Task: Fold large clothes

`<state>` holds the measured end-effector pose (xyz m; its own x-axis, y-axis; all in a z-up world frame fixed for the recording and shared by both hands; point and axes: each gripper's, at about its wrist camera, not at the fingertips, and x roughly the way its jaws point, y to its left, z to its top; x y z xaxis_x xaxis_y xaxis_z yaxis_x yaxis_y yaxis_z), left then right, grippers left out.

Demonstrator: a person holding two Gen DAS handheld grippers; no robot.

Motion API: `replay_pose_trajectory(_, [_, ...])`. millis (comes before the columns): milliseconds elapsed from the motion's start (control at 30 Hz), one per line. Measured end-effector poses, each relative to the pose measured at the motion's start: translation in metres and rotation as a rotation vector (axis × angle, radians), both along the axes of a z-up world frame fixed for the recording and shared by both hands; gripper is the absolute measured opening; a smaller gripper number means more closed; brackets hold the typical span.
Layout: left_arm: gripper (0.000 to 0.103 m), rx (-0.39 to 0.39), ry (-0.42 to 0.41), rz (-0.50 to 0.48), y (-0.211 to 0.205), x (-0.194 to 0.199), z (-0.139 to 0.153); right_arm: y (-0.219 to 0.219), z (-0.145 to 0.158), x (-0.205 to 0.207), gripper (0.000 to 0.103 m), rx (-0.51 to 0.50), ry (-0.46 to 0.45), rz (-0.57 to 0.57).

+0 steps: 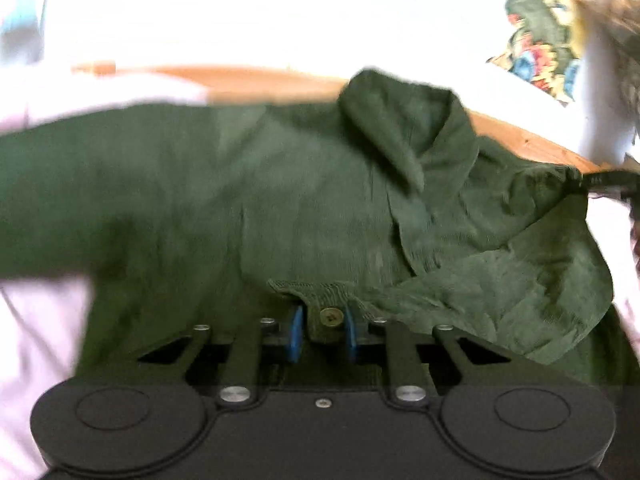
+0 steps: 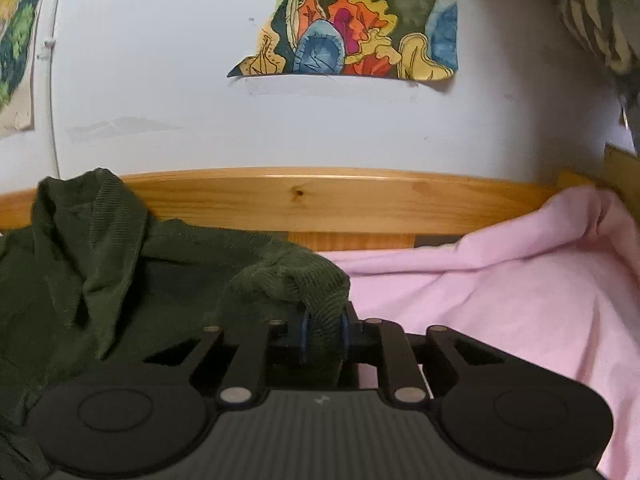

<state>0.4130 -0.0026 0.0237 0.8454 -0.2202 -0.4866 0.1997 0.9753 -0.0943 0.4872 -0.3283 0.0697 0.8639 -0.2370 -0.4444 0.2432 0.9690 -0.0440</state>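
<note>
A: Nearest, left tongs point(image 1: 323, 334): pressed onto a buttoned edge of the green corduroy shirt point(image 1: 280, 200), the brass button point(image 1: 330, 316) showing between the blue pads point(image 1: 297, 332).

B: Right tongs point(image 2: 324, 336): likewise clamped, on a bunched fold of the same shirt, at its right-hand end.

A: Beyond the left tongs: shirt spread across the bed on the pink sheet point(image 2: 500, 300), long axis running left to right, collar point(image 1: 384, 128) towards the far side.

B: Seen from the left tongs, right tongs far off to the right point(image 1: 608, 184), gripping the shirt's outer corner; cloth drawn fairly taut between the two grips.

A: Farthest: wooden bed rail point(image 2: 320, 200), then white wall with a painted picture point(image 2: 352, 40).

B: Judged next: both grips carried across the long axis to fold.
</note>
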Motion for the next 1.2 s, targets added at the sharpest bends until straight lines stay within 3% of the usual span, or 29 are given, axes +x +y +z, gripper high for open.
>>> replay_pose_trajectory(100, [0.022,0.057,-0.039,0.036,0.0,0.004,0.001,0.001,0.013,0.001,0.009,-0.098,-0.044,-0.018])
replay_pose_trajectory(200, [0.021,0.109,0.036,0.003,-0.007,0.023,-0.023,-0.005,0.001,0.02,0.01,-0.127,0.033,-0.034])
replay_pose_trajectory(267, [0.023,0.124,0.033,0.003,-0.009,0.026,-0.031,-0.008,-0.006,0.021,0.015,-0.099,0.054,-0.037])
replay_pose_trajectory(333, [0.033,0.09,0.042,0.006,-0.005,0.025,-0.027,-0.009,-0.006,0.006,0.04,-0.069,0.016,-0.066])
replay_pose_trajectory(367, [0.038,0.062,0.043,0.019,-0.002,0.023,-0.024,-0.008,-0.006,-0.004,0.057,-0.059,0.001,-0.064])
replay_pose_trajectory(400, [0.051,0.04,0.043,0.032,0.0,0.023,-0.021,-0.005,-0.007,-0.015,0.07,-0.068,-0.013,-0.049])
replay_pose_trajectory(433, [0.071,0.023,0.037,0.045,0.004,0.02,-0.018,0.001,-0.009,-0.027,0.075,-0.101,-0.027,-0.03])
replay_pose_trajectory(500, [0.086,0.006,-0.013,0.083,0.006,0.017,-0.015,0.014,-0.016,-0.046,0.094,-0.181,-0.047,0.009])
replay_pose_trajectory(567, [0.087,0.045,-0.055,0.098,0.002,0.014,-0.014,0.033,-0.03,-0.059,0.101,-0.307,-0.051,0.031])
replay_pose_trajectory(700, [0.086,0.212,0.014,0.173,-0.017,0.032,-0.026,0.062,-0.076,-0.066,0.102,-0.624,-0.024,0.029])
replay_pose_trajectory(767, [0.087,0.234,0.056,0.183,-0.018,0.04,-0.036,0.06,-0.099,-0.06,0.102,-0.695,0.012,0.011])
replay_pose_trajectory(867, [0.087,0.228,0.055,0.183,-0.018,0.041,-0.037,0.045,-0.107,-0.053,0.102,-0.574,0.026,-0.012])
replay_pose_trajectory(1000, [0.088,0.159,0.073,0.177,-0.006,0.032,-0.025,0.047,-0.098,-0.053,0.103,-0.534,0.027,-0.034])
replay_pose_trajectory(1100, [0.092,0.116,0.055,0.199,0.016,0.003,-0.006,0.051,-0.079,-0.065,0.103,-0.475,-0.016,-0.037])
replay_pose_trajectory(1200, [0.101,0.134,-0.022,0.24,0.052,-0.039,0.021,0.072,-0.063,-0.086,0.103,-0.44,-0.093,0.027])
